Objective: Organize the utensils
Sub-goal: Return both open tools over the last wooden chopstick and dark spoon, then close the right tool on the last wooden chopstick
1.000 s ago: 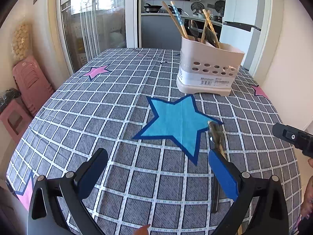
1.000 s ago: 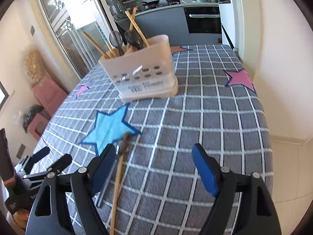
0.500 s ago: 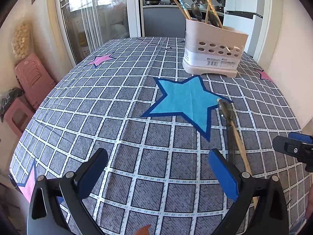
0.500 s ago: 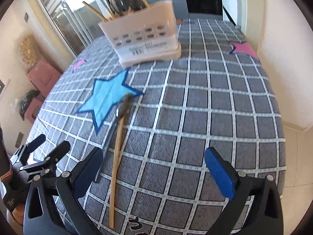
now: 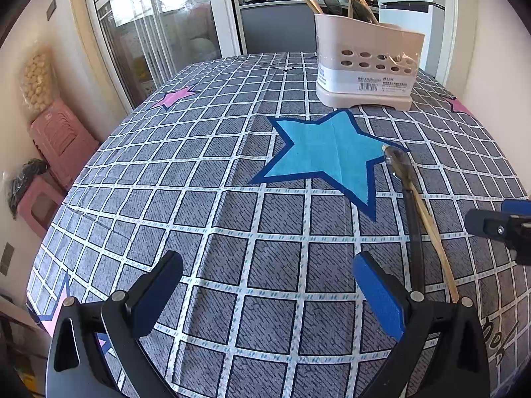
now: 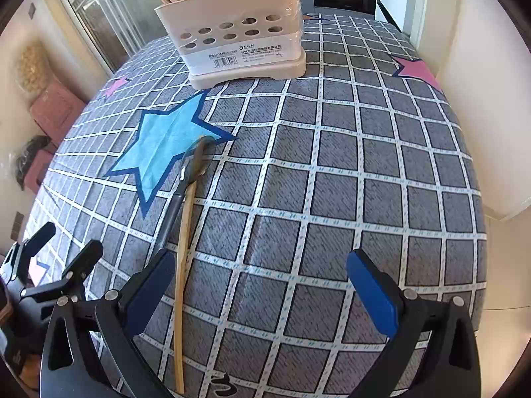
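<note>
Fingers: your left gripper (image 5: 267,290) and right gripper (image 6: 260,287) both gape, empty.
Spoon (image 6: 186,195): beside your right gripper's left finger.

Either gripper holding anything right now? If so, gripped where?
Nothing held. Left gripper and right gripper are both open and empty; the wooden chopstick and dark-handled spoon lie loose on the tablecloth.

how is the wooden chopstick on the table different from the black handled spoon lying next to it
The chopstick is pale wood and thin all along; the spoon has a dark handle and widens into a shiny bowl that rests at a tip of the blue star. The chopstick reaches nearer the table's front edge than the spoon. Both lie flat on the checked cloth, side by side, outside the holder.
</note>
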`<state>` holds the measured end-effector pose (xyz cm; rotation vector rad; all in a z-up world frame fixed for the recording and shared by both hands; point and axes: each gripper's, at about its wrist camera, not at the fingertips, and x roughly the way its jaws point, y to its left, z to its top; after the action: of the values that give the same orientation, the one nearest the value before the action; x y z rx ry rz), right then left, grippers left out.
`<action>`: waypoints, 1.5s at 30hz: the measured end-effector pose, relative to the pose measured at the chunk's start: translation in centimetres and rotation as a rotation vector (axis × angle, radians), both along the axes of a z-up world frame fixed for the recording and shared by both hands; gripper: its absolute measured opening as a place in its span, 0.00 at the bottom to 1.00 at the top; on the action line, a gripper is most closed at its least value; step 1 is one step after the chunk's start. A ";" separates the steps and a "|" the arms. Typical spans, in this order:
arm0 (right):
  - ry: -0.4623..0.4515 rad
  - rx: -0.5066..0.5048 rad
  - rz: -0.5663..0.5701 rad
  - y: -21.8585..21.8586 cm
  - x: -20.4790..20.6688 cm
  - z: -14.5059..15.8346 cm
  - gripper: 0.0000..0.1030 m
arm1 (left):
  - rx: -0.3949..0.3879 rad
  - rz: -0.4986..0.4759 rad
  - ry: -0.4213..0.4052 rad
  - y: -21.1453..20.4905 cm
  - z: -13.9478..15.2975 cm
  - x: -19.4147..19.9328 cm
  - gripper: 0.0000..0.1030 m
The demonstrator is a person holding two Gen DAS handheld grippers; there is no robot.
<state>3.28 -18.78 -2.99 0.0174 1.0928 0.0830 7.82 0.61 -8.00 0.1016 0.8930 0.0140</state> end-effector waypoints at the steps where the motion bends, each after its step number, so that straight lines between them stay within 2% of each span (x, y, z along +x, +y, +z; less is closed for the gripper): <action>1: 0.001 -0.015 -0.002 0.1 0.2 0.0 1.00 | -0.002 -0.002 0.002 0.0 -0.1 0.1 1.00; 8: 0.004 -0.079 -0.018 1.2 2.0 0.0 0.99 | -0.022 -0.027 -0.008 -0.1 0.3 -0.1 1.00; 19: 0.043 -0.053 0.019 3.6 3.3 -1.1 0.70 | -0.039 -0.013 -0.001 0.6 0.2 0.1 1.00; 21: 0.045 -0.070 0.025 4.1 3.5 -1.4 0.67 | -0.040 -0.013 0.001 0.7 0.2 0.1 1.00; 30: 0.057 -0.078 0.047 4.5 3.8 -1.3 0.62 | -0.050 -0.010 0.009 0.9 0.1 0.4 1.00; 32: 0.072 -0.059 0.051 4.4 3.8 -1.2 0.56 | -0.054 -0.006 0.008 0.9 0.1 0.4 1.00; 34: 0.089 -0.042 0.078 4.7 3.8 -1.2 0.56 | -0.059 -0.003 0.008 1.0 0.2 0.5 1.00; 41: 0.103 -0.142 0.152 6.9 3.6 -1.3 0.53 | -0.063 0.004 0.003 1.5 0.4 0.4 1.00; 45: 0.133 -0.085 0.149 6.3 3.2 -1.1 0.50 | -0.077 0.024 -0.002 2.5 0.5 0.1 1.00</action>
<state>6.50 -12.48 -4.09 -0.1370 1.2291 0.1713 7.97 3.09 -7.52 0.0194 0.8916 0.0021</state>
